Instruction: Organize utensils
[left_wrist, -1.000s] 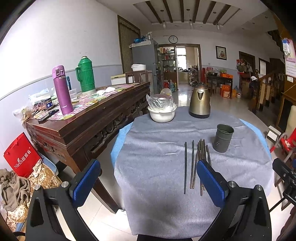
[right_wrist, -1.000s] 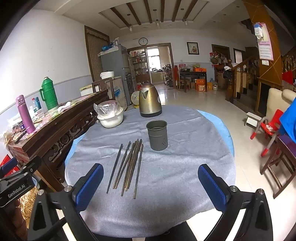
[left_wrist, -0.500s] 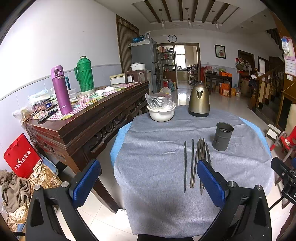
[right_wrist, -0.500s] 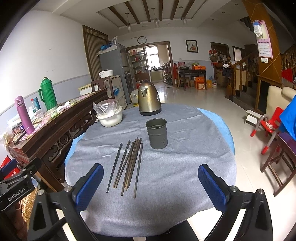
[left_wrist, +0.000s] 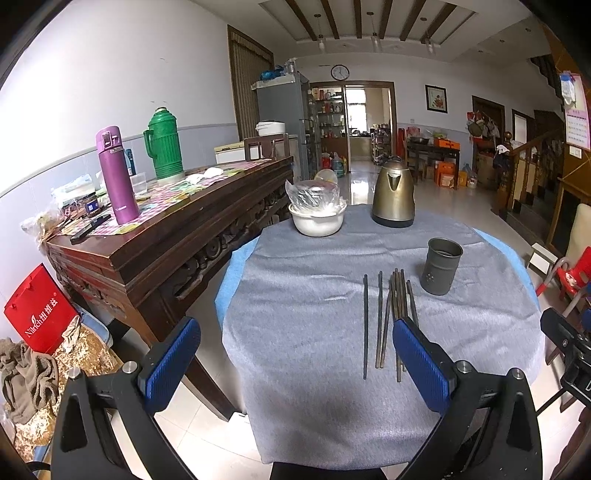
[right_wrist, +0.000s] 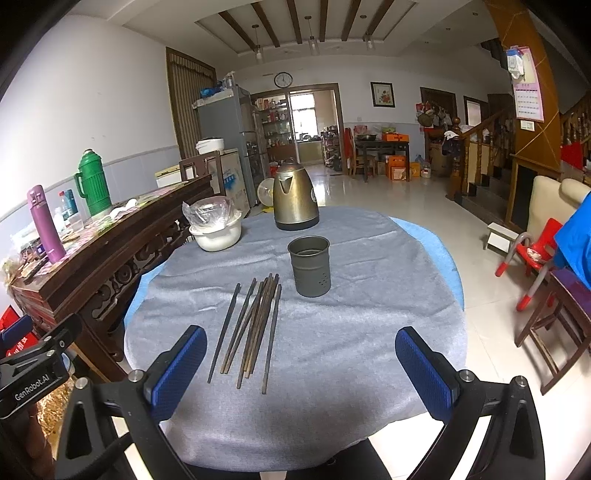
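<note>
Several dark chopsticks (left_wrist: 384, 321) lie side by side on the grey cloth of the round table (left_wrist: 303, 295); they also show in the right wrist view (right_wrist: 255, 325). A dark metal holder cup (left_wrist: 440, 270) stands upright just right of their far ends, also seen in the right wrist view (right_wrist: 309, 266). My left gripper (left_wrist: 295, 362) is open and empty near the table's front edge. My right gripper (right_wrist: 299, 369) is open and empty, with the chopsticks ahead between its fingers.
A brass kettle (right_wrist: 295, 201) and a white bowl covered with plastic (right_wrist: 216, 229) stand at the table's far side. A dark wooden sideboard (left_wrist: 166, 236) with a purple flask (left_wrist: 116, 175) and a green thermos (left_wrist: 162, 146) runs along the left. Chairs (right_wrist: 532, 258) stand at the right.
Both grippers have shifted very slightly; the view has barely changed. Nothing on the table has moved.
</note>
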